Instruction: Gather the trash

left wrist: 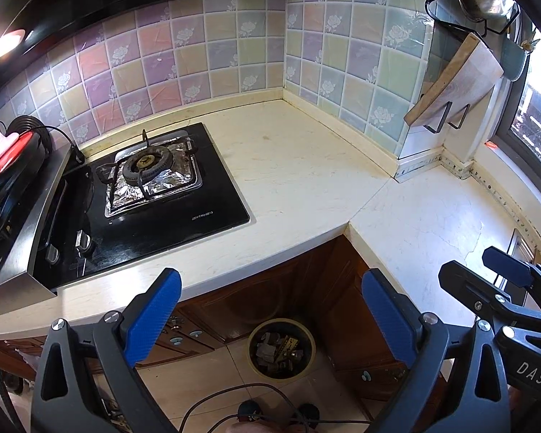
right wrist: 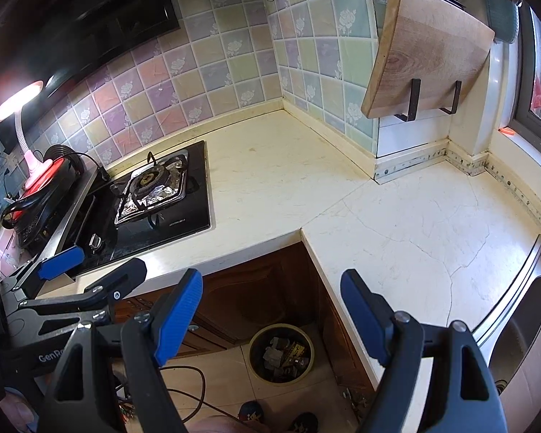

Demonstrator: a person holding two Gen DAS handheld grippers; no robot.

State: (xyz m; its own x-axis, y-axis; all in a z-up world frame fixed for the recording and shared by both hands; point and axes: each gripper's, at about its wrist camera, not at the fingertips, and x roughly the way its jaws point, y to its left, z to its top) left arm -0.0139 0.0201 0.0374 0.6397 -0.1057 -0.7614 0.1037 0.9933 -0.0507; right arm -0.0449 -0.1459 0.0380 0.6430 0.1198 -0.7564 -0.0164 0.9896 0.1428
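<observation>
Left view, my left gripper: jaws spread, holding nothing.
Left view, bin: on the floor below the counter corner, trash inside.
Right view, my right gripper: jaws spread, holding nothing.
Right view, bin: floor, near, between my fingers.

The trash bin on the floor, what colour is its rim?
The trash bin has a yellowish-tan rim around a dark inside with scraps; clearest in the left wrist view.
</observation>
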